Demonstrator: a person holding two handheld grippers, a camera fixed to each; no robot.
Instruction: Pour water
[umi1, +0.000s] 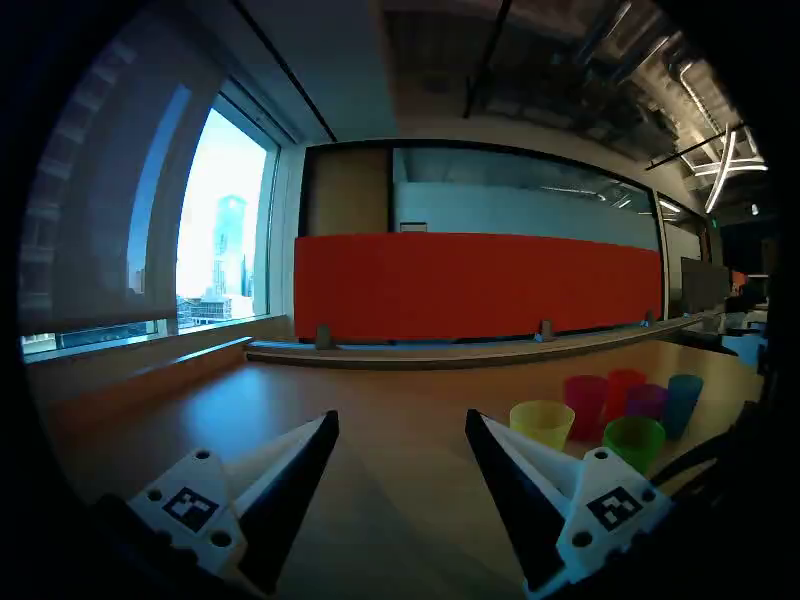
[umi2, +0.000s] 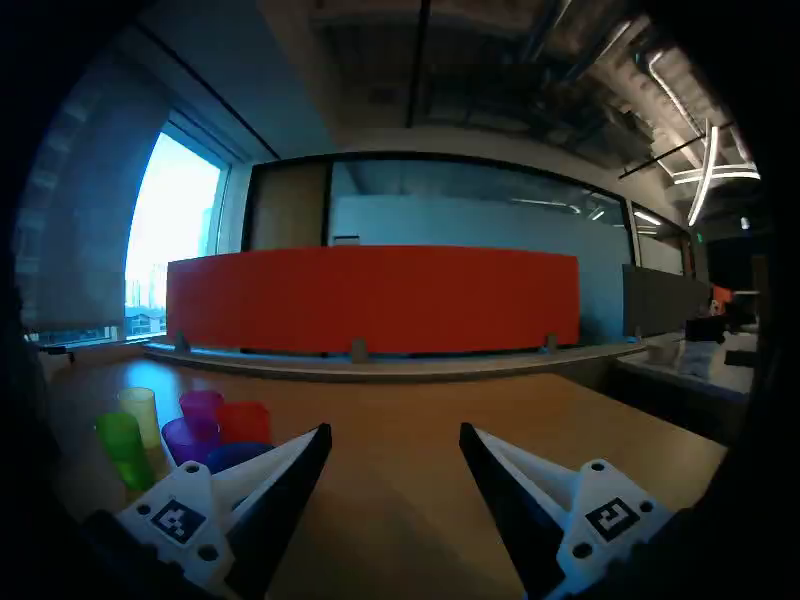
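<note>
Left gripper (umi1: 400, 415): jaws spread wide apart with nothing between them, held low over the surface (umi1: 380, 385).
Right gripper (umi2: 395, 428): jaws likewise parted and empty, held low over the same surface.
Surface: bare light wood; it runs from the jaws back to a raised ledge under the red partition (umi1: 470, 285).
Cups, left gripper view: six plastic cups stand upright in a tight cluster on the surface, to the right of the right-hand jaw.
Cup order, left gripper view: yellow cup (umi1: 541, 422) and green cup (umi1: 633, 441) in front; pink cup (umi1: 585, 398), red cup (umi1: 625, 385), purple cup (umi1: 648, 400) and blue cup (umi1: 685, 400) behind.
Cups, right gripper view: the same cluster stands at lower left, beside and partly behind the left-hand jaw.
Cup contents: cannot tell from either view.
Contact: neither gripper touches any cup.
Window (umi1: 220, 250): at the left, bright, with tall buildings outside.
Ceiling: exposed, with lit strip lights (umi1: 722, 170) at upper right.
</note>
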